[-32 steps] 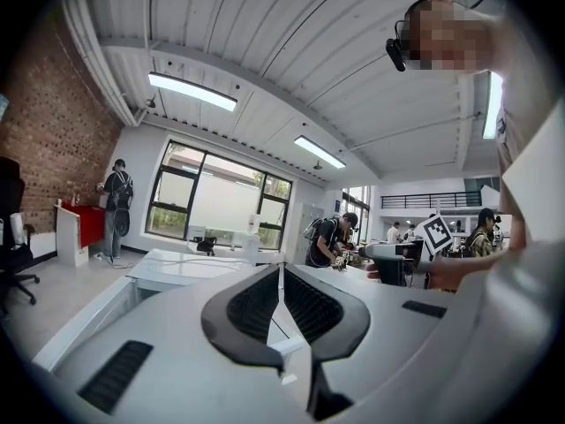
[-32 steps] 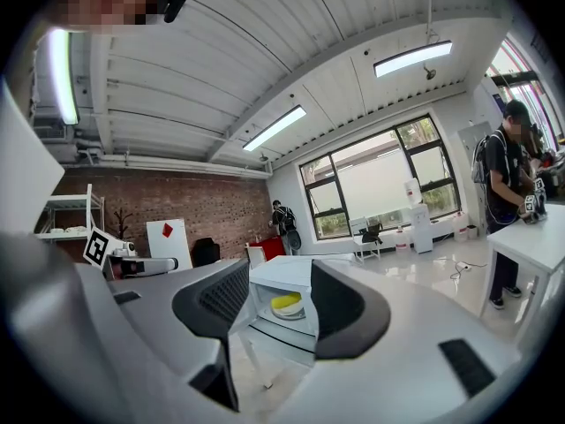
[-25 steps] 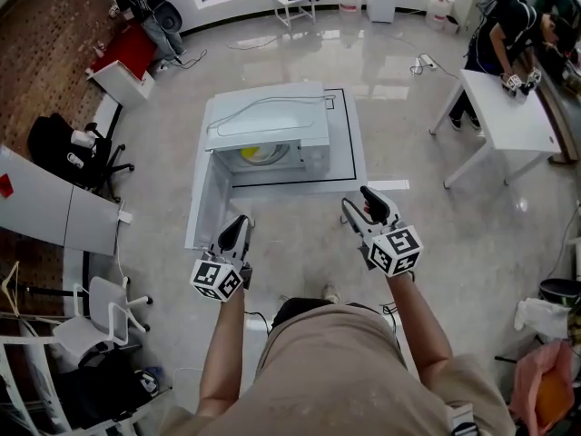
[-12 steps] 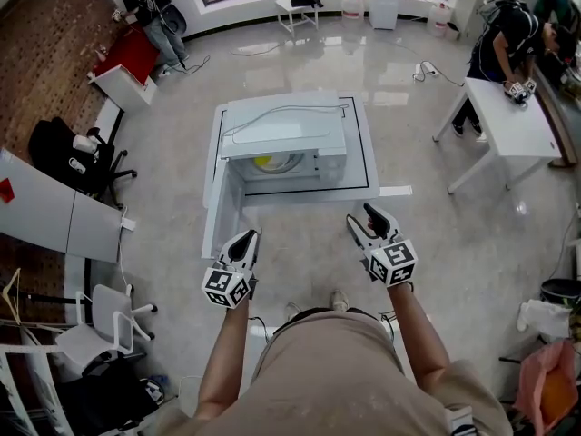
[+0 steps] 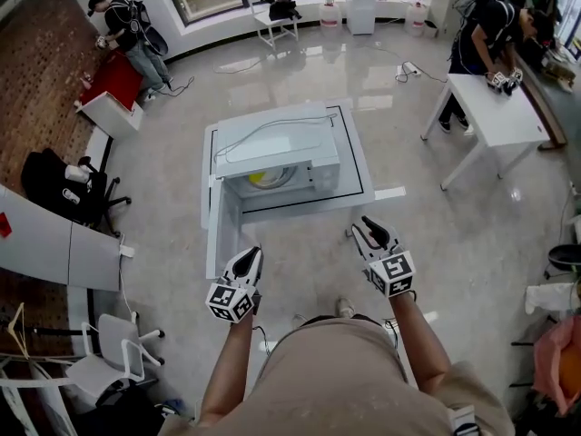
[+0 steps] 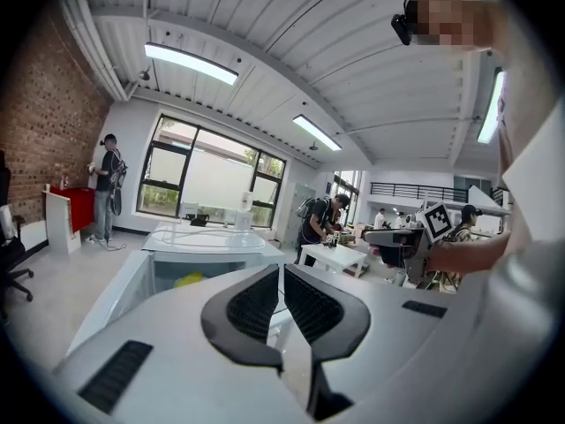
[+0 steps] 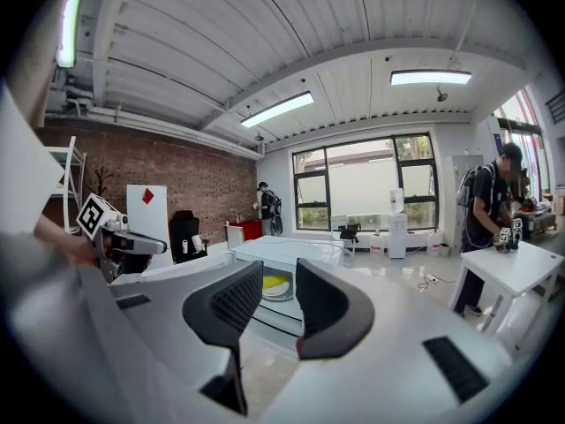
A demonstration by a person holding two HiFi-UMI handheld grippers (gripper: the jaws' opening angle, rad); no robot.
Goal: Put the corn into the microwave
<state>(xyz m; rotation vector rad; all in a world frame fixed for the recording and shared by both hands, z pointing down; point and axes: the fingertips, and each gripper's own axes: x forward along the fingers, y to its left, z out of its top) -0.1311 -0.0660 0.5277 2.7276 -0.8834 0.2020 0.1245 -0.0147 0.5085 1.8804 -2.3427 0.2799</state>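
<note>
Right gripper (image 5: 367, 229) jaws closing on nothing, wide a second ago; left gripper (image 5: 249, 256) together, empty. Corn (image 5: 259, 177) lies inside microwave (image 5: 272, 143) at 12 o'clock, door (image 5: 223, 230) open: placement apparently done.

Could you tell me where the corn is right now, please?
In the head view the corn lies inside the microwave at the picture's centre, whose door stands open to the left.

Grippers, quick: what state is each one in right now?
Left gripper: shut, nothing held.
Right gripper: jaws apart and closing, nothing between them.
</note>
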